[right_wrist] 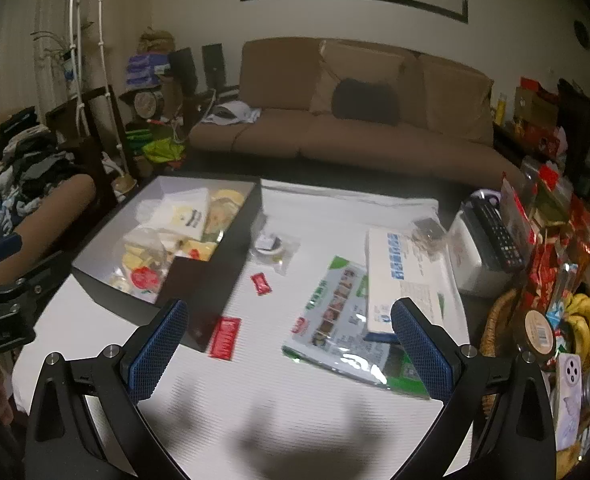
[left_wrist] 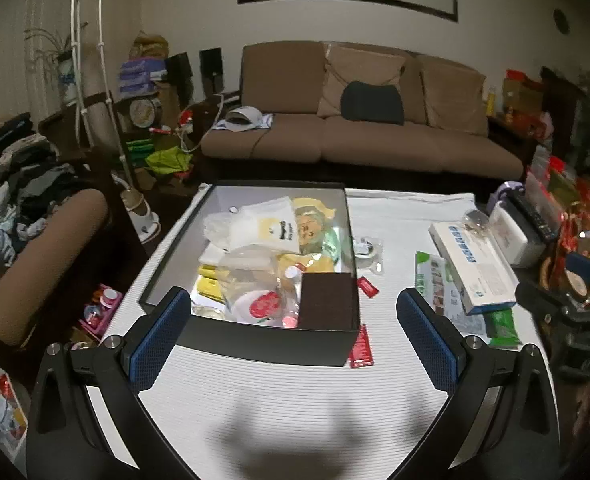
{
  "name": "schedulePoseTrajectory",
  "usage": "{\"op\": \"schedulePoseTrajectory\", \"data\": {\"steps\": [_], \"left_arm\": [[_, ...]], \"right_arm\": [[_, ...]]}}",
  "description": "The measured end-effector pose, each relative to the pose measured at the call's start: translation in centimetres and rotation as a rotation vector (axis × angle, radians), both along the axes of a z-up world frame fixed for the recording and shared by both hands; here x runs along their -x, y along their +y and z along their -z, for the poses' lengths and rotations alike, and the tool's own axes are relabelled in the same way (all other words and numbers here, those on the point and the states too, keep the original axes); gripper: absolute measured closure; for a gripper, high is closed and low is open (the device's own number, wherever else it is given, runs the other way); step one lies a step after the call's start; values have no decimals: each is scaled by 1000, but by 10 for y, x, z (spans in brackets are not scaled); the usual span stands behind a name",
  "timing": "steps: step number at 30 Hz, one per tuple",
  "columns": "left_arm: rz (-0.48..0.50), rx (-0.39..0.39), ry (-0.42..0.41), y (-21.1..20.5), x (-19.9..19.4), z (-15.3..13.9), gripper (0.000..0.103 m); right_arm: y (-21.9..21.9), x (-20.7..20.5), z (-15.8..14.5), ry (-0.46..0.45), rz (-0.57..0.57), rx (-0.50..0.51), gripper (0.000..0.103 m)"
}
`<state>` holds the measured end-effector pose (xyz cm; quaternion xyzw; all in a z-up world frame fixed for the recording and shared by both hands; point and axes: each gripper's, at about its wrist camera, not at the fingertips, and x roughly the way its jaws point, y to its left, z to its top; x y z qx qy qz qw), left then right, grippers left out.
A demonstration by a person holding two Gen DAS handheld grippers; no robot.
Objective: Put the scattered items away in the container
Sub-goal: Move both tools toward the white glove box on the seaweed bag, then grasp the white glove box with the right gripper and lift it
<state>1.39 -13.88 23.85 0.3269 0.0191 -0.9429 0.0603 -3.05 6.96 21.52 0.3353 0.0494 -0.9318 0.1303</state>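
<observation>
right gripper (right_wrist: 289,338): fingers wide apart, empty, hovering over the white table mat (right_wrist: 279,392)
long red sachet (right_wrist: 225,337): flat on the mat against the black box (right_wrist: 107,284) near corner, just ahead-left of the right gripper; long axis runs away from the camera
left gripper (left_wrist: 293,334): fingers apart, empty, facing the box front wall
nearer arm: right, by judgement; approach forward and slightly left, fingers spanning the sachet's short width

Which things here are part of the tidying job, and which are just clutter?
Job: black box, large red packet, small red sachet, clear bag, green pack, white carton.
Lying about: sofa, remote, bananas.
</observation>
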Motion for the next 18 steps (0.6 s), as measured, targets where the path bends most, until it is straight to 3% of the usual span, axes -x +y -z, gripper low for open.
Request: {"op": "schedulePoseTrajectory", "data": {"steps": [5,18], "left_arm": [[43,-25,-31,22,8,28,0],[242,-58,-143,138,51,115,0]], "right_arm": [[41,7,20,-15,12,8,0],[140,18,92,-76,24,22,0]]}}
